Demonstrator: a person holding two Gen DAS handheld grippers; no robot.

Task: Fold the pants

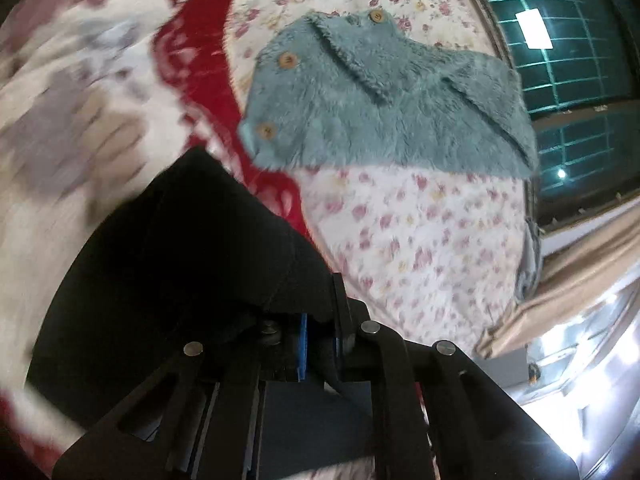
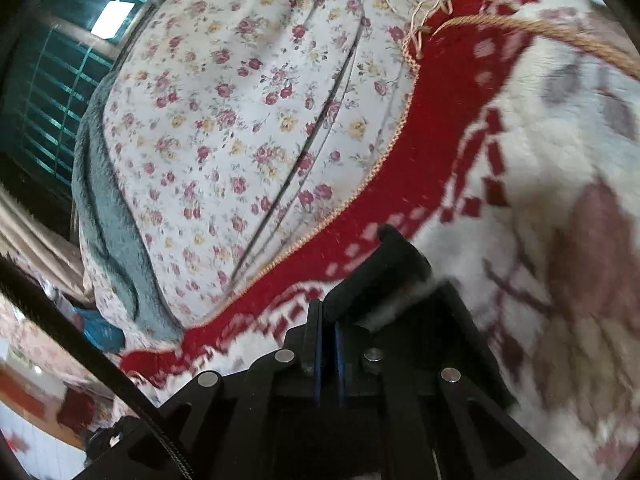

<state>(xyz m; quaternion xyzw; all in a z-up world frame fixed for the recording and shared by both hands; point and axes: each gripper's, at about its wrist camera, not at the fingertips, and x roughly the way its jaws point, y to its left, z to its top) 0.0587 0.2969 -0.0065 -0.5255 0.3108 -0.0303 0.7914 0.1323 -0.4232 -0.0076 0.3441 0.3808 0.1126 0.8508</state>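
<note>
Left gripper (image 1: 320,320): clenched on black pants (image 1: 180,260); fabric bunches up between the jaws.
Right gripper (image 2: 328,336): jaws pressed together, a fold of the black cloth (image 2: 384,276) caught at the tips.
Pants location: over the red-and-white blanket (image 1: 80,80), near its red border.
Teal fleece garment (image 1: 384,100): lies flat on floral sheet (image 1: 420,248), beside the blanket edge.

fuzzy teal-grey button-up garment (image 1: 384,100) lying on white floral bedsheet (image 1: 420,240); red-and-white patterned plush blanket (image 2: 540,160) beside it, overlapping the sheet
</note>
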